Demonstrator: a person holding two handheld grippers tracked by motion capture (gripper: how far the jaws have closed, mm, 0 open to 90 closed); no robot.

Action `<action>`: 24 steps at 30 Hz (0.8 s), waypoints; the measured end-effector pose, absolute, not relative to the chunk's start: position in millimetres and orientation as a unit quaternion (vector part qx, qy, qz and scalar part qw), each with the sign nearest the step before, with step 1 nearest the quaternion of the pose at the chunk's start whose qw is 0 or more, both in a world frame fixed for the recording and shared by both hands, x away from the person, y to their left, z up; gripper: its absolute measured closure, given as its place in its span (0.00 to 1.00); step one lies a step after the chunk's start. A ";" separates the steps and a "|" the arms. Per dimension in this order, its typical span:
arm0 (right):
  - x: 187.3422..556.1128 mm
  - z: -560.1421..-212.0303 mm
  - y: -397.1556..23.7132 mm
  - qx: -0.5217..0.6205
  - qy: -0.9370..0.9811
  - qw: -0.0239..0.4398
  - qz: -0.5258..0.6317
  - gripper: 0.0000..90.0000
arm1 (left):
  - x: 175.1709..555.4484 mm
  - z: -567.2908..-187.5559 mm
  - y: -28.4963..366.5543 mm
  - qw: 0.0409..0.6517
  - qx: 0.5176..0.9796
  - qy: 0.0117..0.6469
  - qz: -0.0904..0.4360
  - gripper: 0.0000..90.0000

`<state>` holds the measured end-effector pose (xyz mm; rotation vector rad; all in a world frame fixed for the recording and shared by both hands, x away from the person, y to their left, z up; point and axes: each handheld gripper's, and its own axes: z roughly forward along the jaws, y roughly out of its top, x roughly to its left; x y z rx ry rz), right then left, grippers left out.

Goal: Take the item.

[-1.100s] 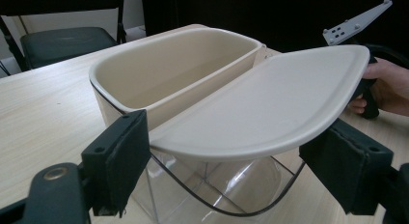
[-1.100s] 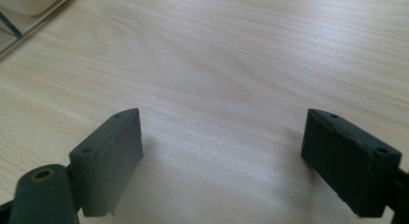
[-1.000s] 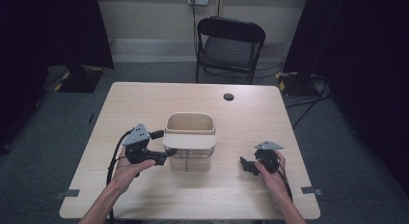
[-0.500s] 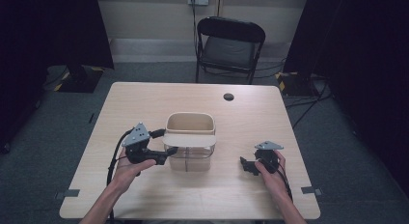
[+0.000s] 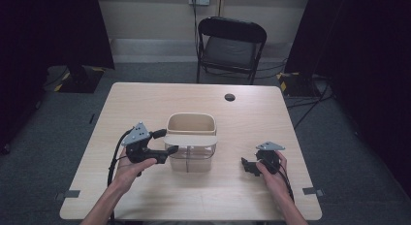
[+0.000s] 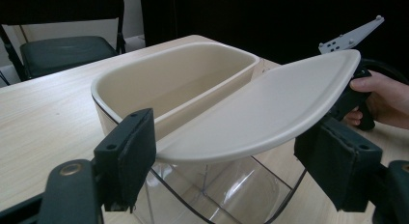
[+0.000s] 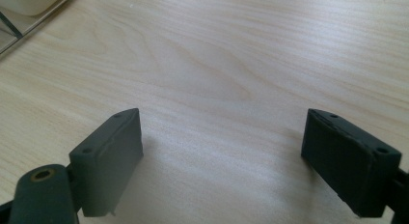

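Pale wooden table (image 5: 145, 104), black folding chair (image 5: 231, 45) behind, grey carpet (image 5: 72, 118).

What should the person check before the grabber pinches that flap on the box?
1. Beige lid flap sits between the left gripper jaws: ok. They have just been closing.
2. Pads press on the flap: not ok; a gap shows at the right pad, and the left pad's contact is unclear.
3. Clear bin stands upright on the table: ok.
4. Other half of the bin's top is open, the beige liner showing: ok.
5. Right gripper is open and apart from the bin: ok.
6. Anything inside the bin: cannot tell.
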<state>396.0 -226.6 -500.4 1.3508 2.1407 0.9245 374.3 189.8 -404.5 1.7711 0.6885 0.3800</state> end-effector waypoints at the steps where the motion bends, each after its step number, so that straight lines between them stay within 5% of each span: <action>1: 396.0 -500.4 -226.6 0.489 0.775 0.222 0.335 0.15 | 374.5 -404.2 189.9 0.566 0.753 0.294 0.161 0.26; 24: 396.0 -500.4 -226.6 0.489 0.775 0.222 0.335 0.15 | 379.6 -396.3 184.4 0.566 0.758 0.291 0.144 0.33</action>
